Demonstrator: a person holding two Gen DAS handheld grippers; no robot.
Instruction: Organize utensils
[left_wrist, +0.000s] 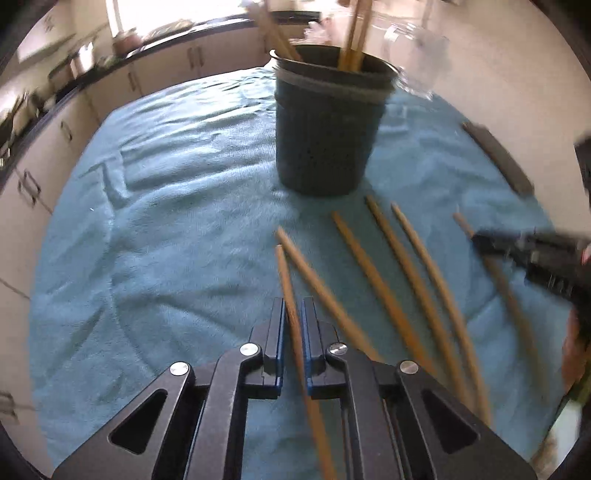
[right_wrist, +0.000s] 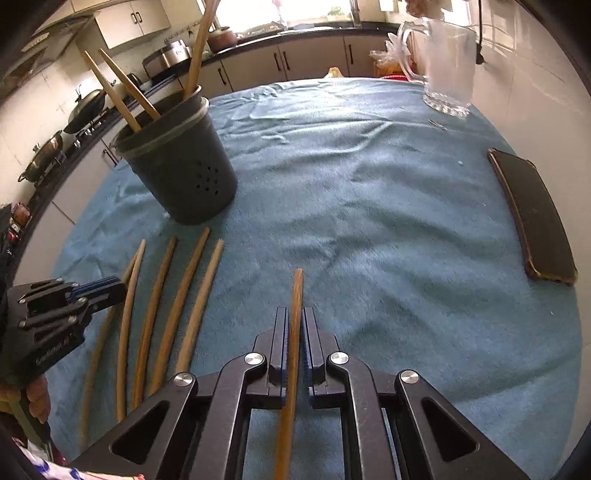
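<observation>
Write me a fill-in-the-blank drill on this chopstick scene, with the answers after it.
1. Each gripper, left gripper and right gripper, is shut on one ____.
2. The dark holder stands on a ____ cloth.
3. The glass pitcher stands ____.

Missing words: chopstick; blue; upright

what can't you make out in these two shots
- Holder contents: both views show only the sticks' upper parts; its dark wall hides the bottom.
- Tops of the sticks in the holder: cut off by the top edge in the left wrist view, and blurred.
- Rear end of each gripped chopstick: hidden under the gripper body in its own view.
- Glass jug: its top is cut off in the right wrist view; smeared in the left.
</observation>
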